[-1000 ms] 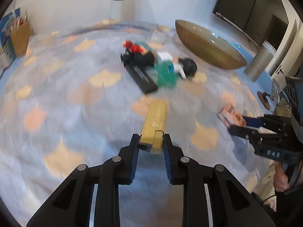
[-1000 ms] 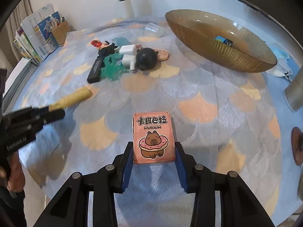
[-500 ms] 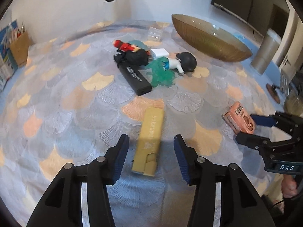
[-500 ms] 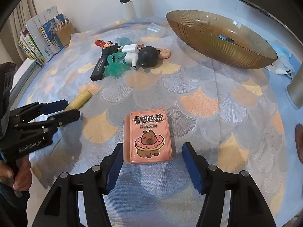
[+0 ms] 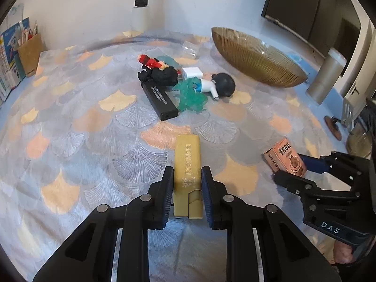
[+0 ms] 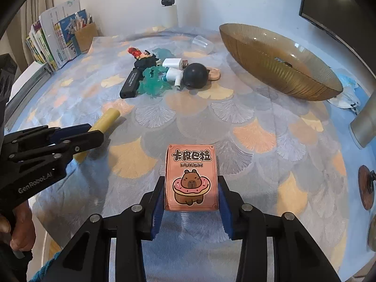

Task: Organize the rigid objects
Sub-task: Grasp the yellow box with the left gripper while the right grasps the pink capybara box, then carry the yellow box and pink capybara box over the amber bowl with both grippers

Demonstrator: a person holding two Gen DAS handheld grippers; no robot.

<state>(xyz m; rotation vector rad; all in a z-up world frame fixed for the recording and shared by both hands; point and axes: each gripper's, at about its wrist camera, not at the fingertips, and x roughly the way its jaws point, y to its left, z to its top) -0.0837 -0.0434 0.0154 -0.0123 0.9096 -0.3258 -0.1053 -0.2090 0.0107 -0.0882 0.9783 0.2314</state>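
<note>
My left gripper is shut on a long yellow box that lies on the patterned tablecloth; the box also shows in the right wrist view. My right gripper is shut on a pink poker card box with a capybara picture; it also shows in the left wrist view. A pile of small objects lies further back: a black bar, a green plastic piece, a white charger, a black ball figure and a red and black toy.
A large amber glass bowl stands at the back right. A clear cup lies on its side behind the pile. Books and a pen holder stand at the back left. A grey cylinder stands at the right edge.
Both grippers were shut a second ago, opened half a second ago, and have closed again on the same boxes.
</note>
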